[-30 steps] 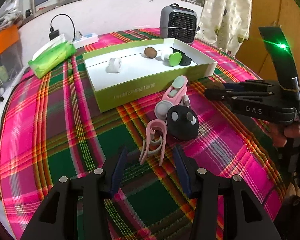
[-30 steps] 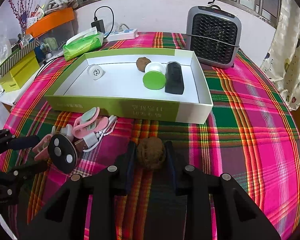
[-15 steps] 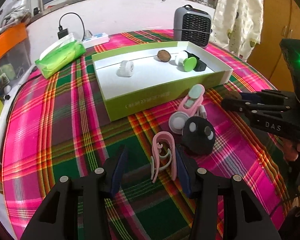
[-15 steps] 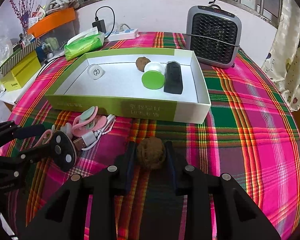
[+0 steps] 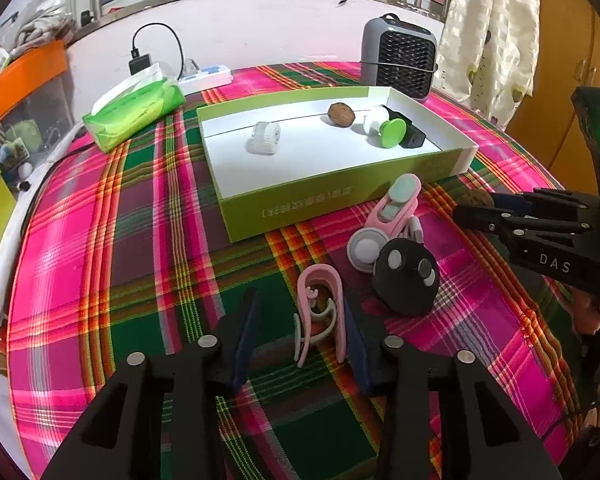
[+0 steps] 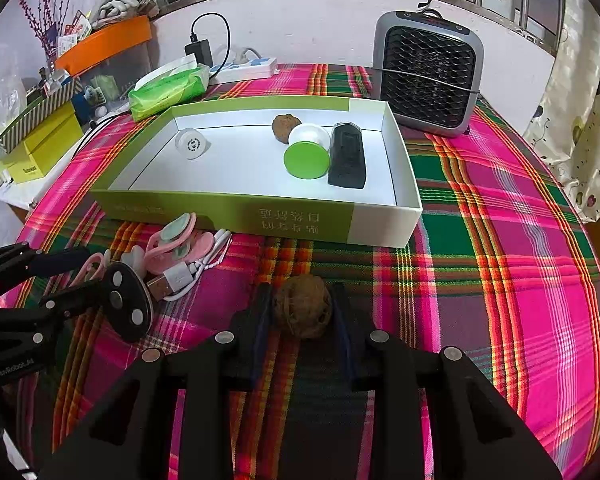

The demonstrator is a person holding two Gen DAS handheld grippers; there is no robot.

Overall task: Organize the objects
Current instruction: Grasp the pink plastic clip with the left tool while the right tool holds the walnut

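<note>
Left gripper (image 5: 300, 338) closing around the pink clip (image 5: 322, 316), seemingly not yet pinched; right gripper (image 6: 302, 312) clamps walnut (image 6: 303, 310); box (image 6: 236, 216) next.

Left gripper (image 5: 300, 344): matte black angular frame, round silver screws, dark blue finger pads. Right gripper (image 6: 302, 320): same build; white "DAS" lettering on its side, green light glowing on black mount above.
</note>
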